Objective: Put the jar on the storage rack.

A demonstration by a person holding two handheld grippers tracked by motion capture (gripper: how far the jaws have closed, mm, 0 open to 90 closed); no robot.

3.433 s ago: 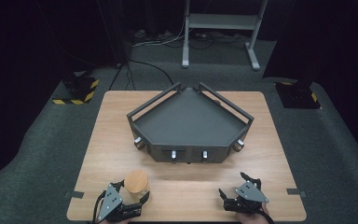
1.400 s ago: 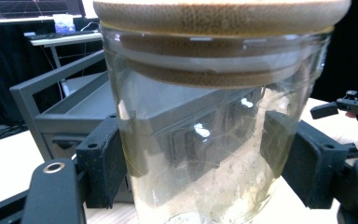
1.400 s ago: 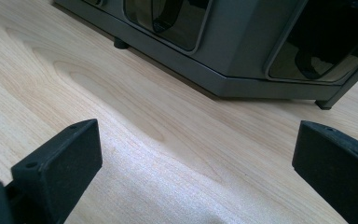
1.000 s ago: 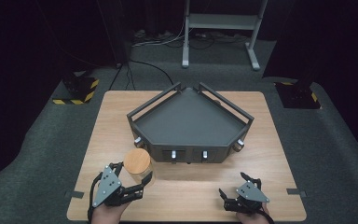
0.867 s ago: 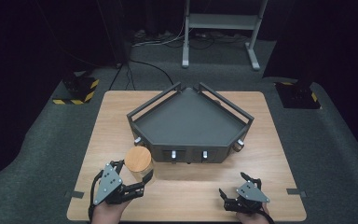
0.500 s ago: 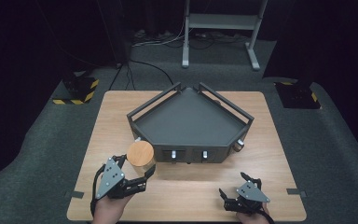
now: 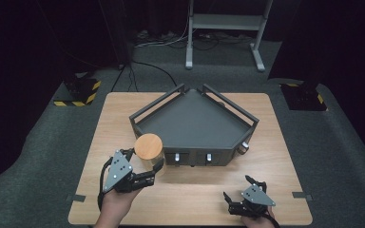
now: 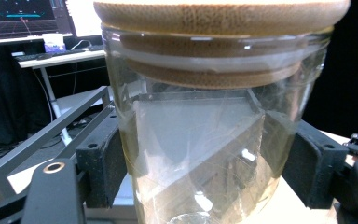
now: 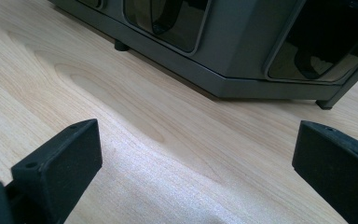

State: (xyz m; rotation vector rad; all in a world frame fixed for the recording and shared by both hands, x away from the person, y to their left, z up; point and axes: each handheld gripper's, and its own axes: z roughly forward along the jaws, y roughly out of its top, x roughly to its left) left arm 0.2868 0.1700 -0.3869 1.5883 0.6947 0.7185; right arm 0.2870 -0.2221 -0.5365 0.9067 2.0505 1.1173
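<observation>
A clear glass jar (image 7: 149,153) with a round bamboo lid is held up off the table, close to the front left corner of the grey tray (image 7: 197,126). My left gripper (image 7: 145,167) is shut on the jar (image 8: 214,135), one black jaw on each side of the glass below the lid. The jar looks empty. My right gripper (image 7: 241,194) rests low near the table's front right with its jaws wide open and nothing between them; in the right gripper view the gripper (image 9: 200,172) faces the tray's front wall (image 9: 242,51).
The grey five-sided tray with raised rails stands mid-table, knobs on its front face. The wooden table (image 7: 123,114) sits on dark carpet. A metal stand (image 7: 223,28) is behind, and black-yellow marked blocks (image 7: 78,90) lie on the floor at left.
My left gripper has lifted the jar from the table's front left and carried it forward and a little right, up to the tray's front left corner. The right gripper has stayed put.
</observation>
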